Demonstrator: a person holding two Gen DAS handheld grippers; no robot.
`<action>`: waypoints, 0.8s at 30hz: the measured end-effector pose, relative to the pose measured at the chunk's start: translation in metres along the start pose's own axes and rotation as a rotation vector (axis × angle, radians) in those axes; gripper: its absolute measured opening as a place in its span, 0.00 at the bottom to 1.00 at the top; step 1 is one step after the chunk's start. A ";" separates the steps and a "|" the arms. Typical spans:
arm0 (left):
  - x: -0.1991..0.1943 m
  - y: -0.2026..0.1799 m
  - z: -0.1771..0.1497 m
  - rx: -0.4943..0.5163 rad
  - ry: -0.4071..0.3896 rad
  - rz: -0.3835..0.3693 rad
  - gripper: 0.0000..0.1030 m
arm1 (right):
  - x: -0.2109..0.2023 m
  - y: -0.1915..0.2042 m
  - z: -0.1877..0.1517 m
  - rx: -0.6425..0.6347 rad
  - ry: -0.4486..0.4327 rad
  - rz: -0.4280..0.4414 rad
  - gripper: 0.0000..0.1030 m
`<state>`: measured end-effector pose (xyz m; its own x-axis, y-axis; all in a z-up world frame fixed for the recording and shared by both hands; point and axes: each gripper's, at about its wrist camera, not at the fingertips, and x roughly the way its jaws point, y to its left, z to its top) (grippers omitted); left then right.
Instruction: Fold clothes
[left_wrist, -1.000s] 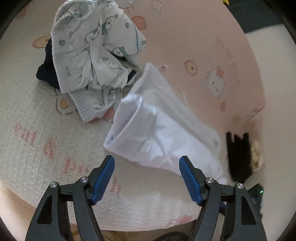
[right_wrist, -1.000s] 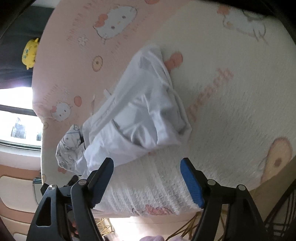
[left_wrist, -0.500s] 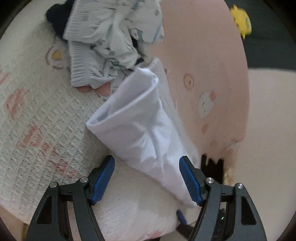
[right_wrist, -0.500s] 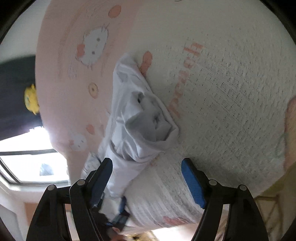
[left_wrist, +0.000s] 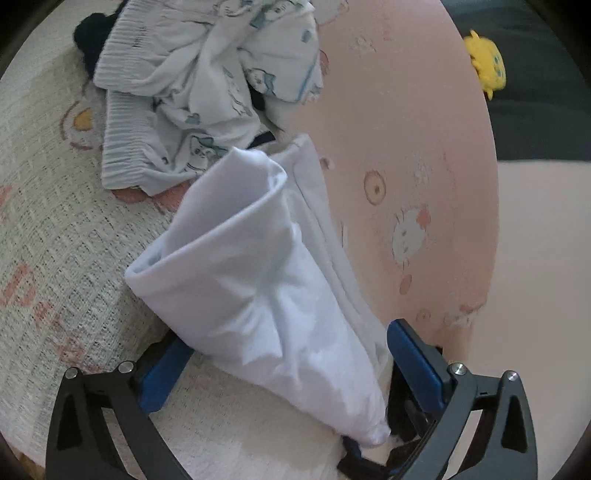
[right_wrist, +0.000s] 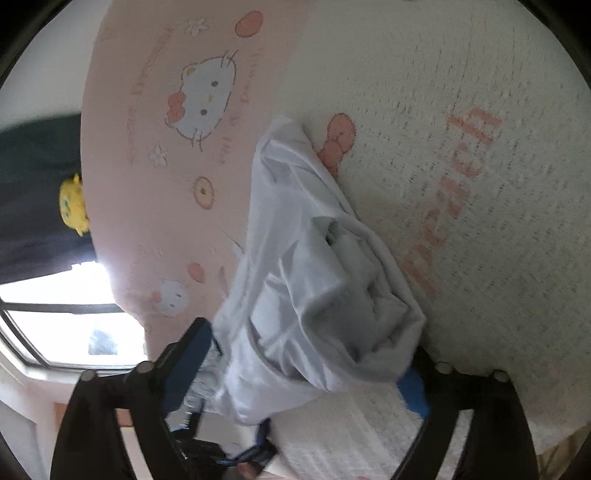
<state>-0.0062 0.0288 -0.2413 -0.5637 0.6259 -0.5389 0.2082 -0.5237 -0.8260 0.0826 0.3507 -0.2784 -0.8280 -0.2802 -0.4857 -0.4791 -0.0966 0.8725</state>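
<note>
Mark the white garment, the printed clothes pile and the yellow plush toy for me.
white garment (left_wrist: 258, 295), left wrist view, middle of the folded cloth.
printed clothes pile (left_wrist: 199, 85), left wrist view, crumpled centre.
yellow plush toy (left_wrist: 485, 70), left wrist view, its body.

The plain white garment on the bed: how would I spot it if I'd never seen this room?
Find the bed's pink cartoon-cat sheet and the cream waffle blanket beside it. The white garment lies along their border, loosely folded. Unlike the crumpled printed clothes beyond it, it is plain white, with no pattern.
</note>
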 end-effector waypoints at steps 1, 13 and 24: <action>0.002 -0.001 0.000 0.005 0.002 -0.004 1.00 | 0.002 0.000 0.000 0.004 0.005 0.005 0.91; 0.011 -0.002 0.012 -0.025 0.051 0.053 0.87 | 0.004 0.006 -0.007 -0.037 0.011 -0.041 1.00; 0.020 -0.036 -0.005 0.323 -0.021 0.348 0.38 | 0.029 0.063 -0.057 -0.547 -0.068 -0.546 0.49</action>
<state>-0.0210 0.0624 -0.2232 -0.5217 0.3715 -0.7680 0.1305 -0.8549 -0.5021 0.0448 0.2821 -0.2341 -0.5405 0.0007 -0.8413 -0.6273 -0.6667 0.4025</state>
